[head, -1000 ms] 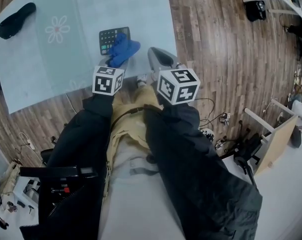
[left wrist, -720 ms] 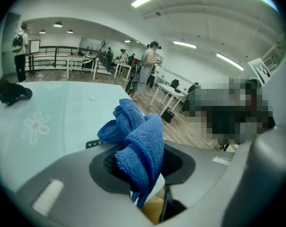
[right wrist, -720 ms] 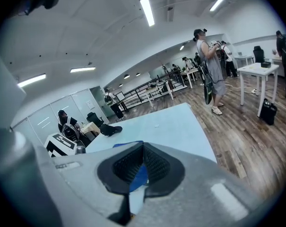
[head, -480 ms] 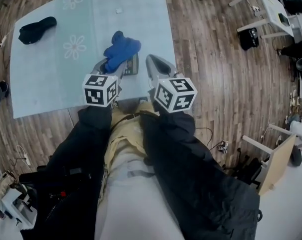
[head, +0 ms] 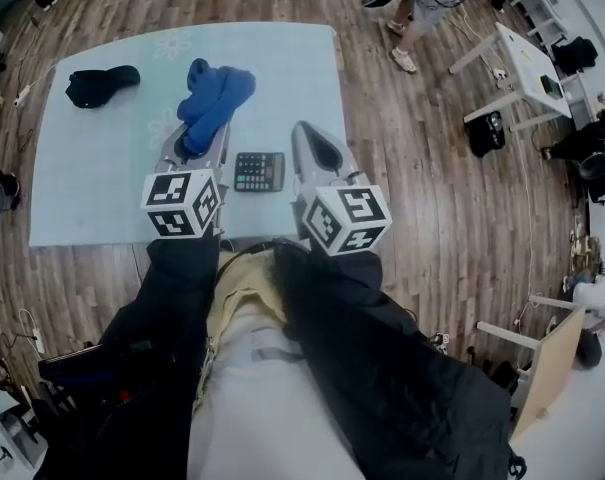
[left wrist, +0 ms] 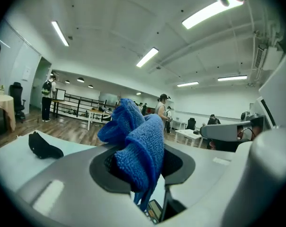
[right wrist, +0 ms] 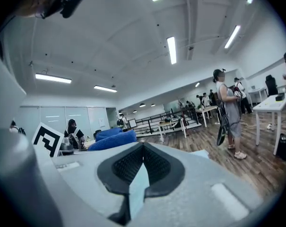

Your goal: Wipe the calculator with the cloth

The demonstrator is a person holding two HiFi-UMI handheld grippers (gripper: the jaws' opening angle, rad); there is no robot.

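Head view, cloth (head: 214,98) pinched by left gripper (head: 202,140) jaws, calculator (head: 259,171) laid near mat's (head: 97,183) front edge, right gripper (head: 308,136) jaws pressed together.

In the head view the cloth (head: 214,96) covers the tips of my left fingers (head: 222,153), so I cannot see their grip from there. In the left gripper view the cloth hides nearly all of the calculator (left wrist: 154,211); only a corner shows low between the fingers. Its keys are too small to read. The dark thing (head: 100,85) on the bench (head: 82,188) is too small to name. A person (head: 430,3) is cut off by the top edge.
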